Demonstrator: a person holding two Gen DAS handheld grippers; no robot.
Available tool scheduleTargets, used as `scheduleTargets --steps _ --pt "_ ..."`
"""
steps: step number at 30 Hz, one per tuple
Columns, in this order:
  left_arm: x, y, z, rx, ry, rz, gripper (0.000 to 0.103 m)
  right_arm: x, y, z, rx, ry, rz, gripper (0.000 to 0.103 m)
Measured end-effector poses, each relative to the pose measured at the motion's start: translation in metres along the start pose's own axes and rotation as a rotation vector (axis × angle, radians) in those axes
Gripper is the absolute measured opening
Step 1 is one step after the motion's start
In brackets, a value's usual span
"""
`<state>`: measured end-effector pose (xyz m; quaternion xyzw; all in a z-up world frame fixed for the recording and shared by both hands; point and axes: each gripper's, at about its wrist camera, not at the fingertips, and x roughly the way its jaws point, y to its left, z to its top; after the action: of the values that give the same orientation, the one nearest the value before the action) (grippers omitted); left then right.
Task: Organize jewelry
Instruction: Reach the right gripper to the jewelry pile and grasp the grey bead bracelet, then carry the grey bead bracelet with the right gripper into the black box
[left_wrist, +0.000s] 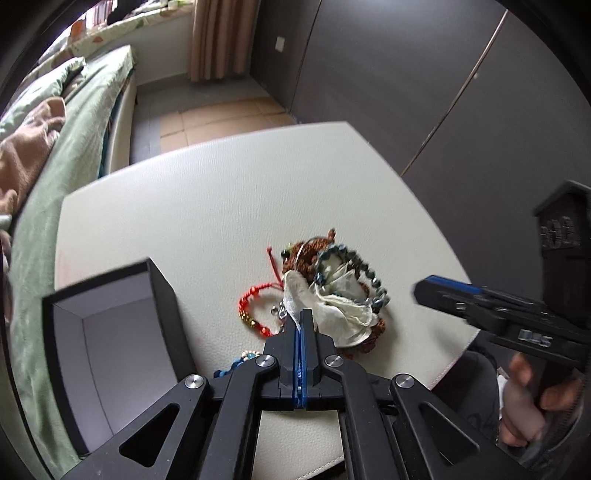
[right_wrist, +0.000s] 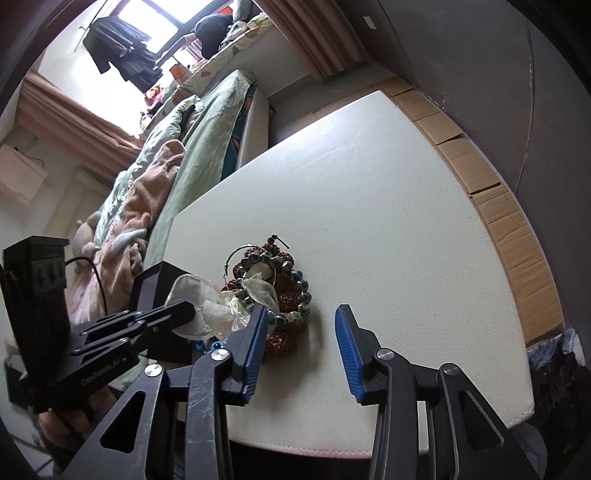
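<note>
White table (left_wrist: 184, 206): left gripper (left_wrist: 301, 317) clamped on sheer pouch (left_wrist: 295, 291); right gripper (right_wrist: 301, 321) jaws wide, empty.

table (left_wrist: 207, 206): holds box, bracelets, pouch | box (left_wrist: 110, 325): near the table's left edge, left of the bracelets | bracelet pile (left_wrist: 354, 273): mid-table, pouch (left_wrist: 332, 306) lying on it | cord bracelet (left_wrist: 255, 314): between box and pile | bed (left_wrist: 74, 122): beyond the table, to the left | cardboard (right_wrist: 491, 192): on the floor along the table's right side
</note>
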<state>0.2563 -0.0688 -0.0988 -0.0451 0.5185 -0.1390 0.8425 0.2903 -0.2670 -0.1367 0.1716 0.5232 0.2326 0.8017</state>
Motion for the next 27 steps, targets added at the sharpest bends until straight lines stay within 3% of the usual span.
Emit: scheduleTargets --steps 15,18,24,25,27 --pt "-0.054 0.019 0.013 -0.018 -0.117 0.042 0.0 0.057 0.017 0.028 -0.156 0.13 -0.058 0.033" --pt "-0.061 0.022 0.013 -0.022 -0.129 0.043 0.0 0.061 0.02 0.033 -0.189 0.142 -0.039 0.032" --pt "-0.071 0.029 0.012 -0.038 -0.145 0.038 0.0 0.064 0.013 0.042 -0.176 0.157 0.063 0.022" --pt "-0.072 0.03 0.011 -0.041 -0.147 0.039 0.0 0.062 0.012 0.042 -0.17 0.156 0.073 0.015" --pt "-0.076 0.033 0.01 -0.047 -0.153 0.038 0.0 0.056 0.013 0.043 -0.164 0.151 0.08 0.015"
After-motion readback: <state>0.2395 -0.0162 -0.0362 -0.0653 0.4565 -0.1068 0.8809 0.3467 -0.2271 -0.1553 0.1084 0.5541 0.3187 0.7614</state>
